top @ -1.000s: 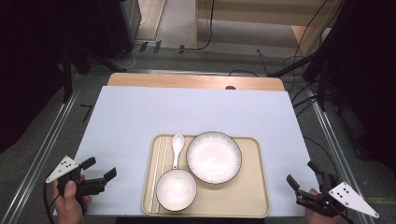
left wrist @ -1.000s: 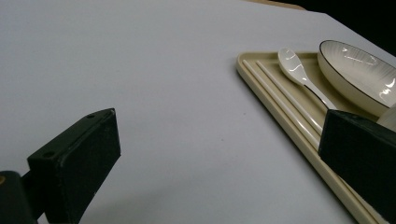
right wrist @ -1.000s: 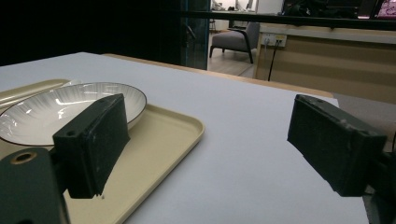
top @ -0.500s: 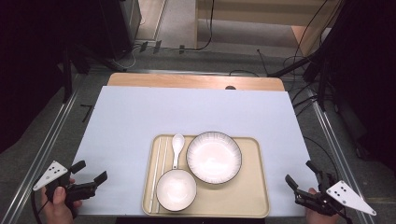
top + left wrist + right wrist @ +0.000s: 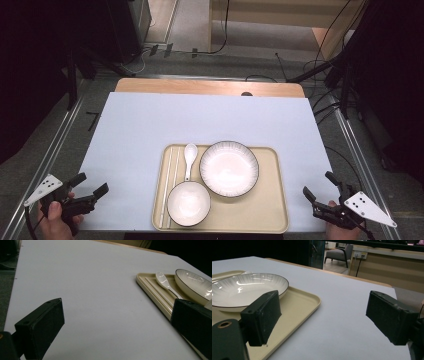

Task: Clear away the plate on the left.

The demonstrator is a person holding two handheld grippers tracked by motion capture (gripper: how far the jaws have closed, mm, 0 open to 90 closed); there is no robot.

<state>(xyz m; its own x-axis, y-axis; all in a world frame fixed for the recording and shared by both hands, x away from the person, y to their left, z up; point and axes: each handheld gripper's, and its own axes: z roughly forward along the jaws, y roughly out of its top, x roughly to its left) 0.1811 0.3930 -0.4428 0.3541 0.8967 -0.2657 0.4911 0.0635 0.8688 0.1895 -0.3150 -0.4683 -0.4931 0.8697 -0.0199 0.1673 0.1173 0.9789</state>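
A cream tray (image 5: pixel 272 220) lies at the front middle of the white table. On it sit a wide white plate with a dark rim (image 5: pixel 229 168), a small white bowl (image 5: pixel 188 203), a white spoon (image 5: pixel 189 159) and pale chopsticks (image 5: pixel 167 185) along its left side. My left gripper (image 5: pixel 91 183) is open at the table's front left corner, apart from the tray. My right gripper (image 5: pixel 317 183) is open at the front right corner, just past the tray's right rim. In the left gripper view the left gripper (image 5: pixel 116 307) spans bare table, with the spoon (image 5: pixel 162 281) beyond. In the right gripper view the right gripper (image 5: pixel 324 302) frames the tray's corner (image 5: pixel 304 302) and the plate (image 5: pixel 244 290).
The white tabletop (image 5: pixel 200 120) stretches bare behind the tray to a wooden strip (image 5: pixel 200 86) at the far edge. Metal rails (image 5: pixel 55 150) run along both sides. Cables (image 5: pixel 330 100) and dark stands lie on the floor around the table.
My left gripper has drifted left and back toward the table's front left corner, still open. The right gripper has barely moved.
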